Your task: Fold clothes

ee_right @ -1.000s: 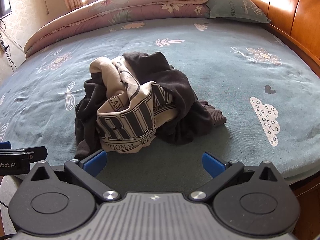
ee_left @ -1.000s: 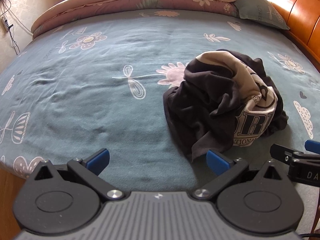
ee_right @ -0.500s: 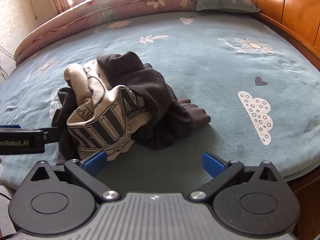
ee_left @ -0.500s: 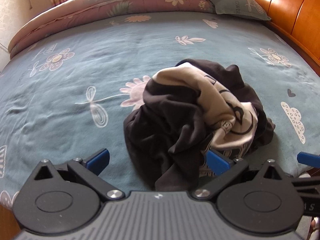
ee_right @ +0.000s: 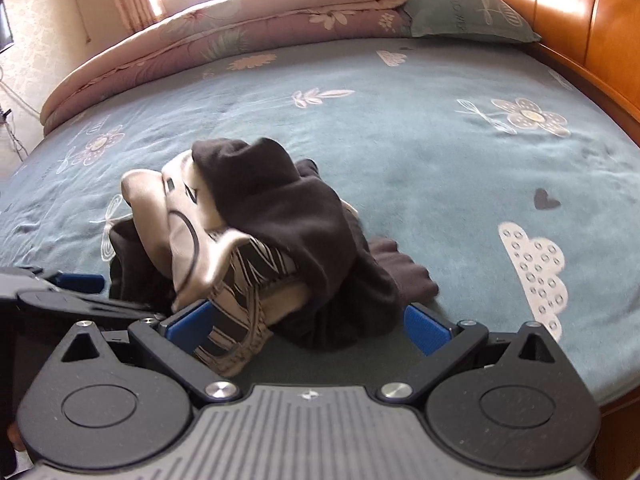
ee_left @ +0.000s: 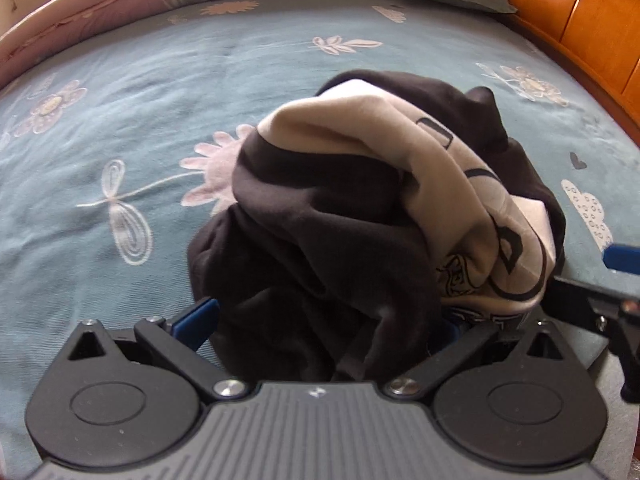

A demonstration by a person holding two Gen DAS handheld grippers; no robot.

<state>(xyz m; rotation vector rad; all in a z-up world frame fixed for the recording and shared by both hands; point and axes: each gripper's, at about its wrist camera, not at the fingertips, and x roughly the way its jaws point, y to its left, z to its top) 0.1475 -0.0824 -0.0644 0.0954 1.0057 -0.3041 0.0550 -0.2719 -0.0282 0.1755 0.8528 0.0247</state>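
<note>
A crumpled dark brown and cream sweatshirt [ee_left: 360,216] with printed lettering lies bunched near the front edge of the bed. My left gripper [ee_left: 320,320] is open, its blue fingers spread wide, and the near folds of dark cloth lie between them. My right gripper [ee_right: 304,322] is also open; the sweatshirt [ee_right: 272,216] reaches between its blue fingers, with the striped cream hem against the left pad. Each gripper shows at the edge of the other's view: the right gripper [ee_left: 616,280] and the left gripper [ee_right: 68,292].
The bed has a teal sheet [ee_right: 420,128] with flower and cloud prints. A folded pink quilt [ee_right: 240,28] and a teal pillow [ee_right: 460,12] lie along the far side. An orange wooden headboard [ee_right: 592,32] runs along the right.
Both grippers have moved forward and closer to the sweatshirt; its cloth now lies between their open fingers. The pile looks slightly shifted on the right side.
</note>
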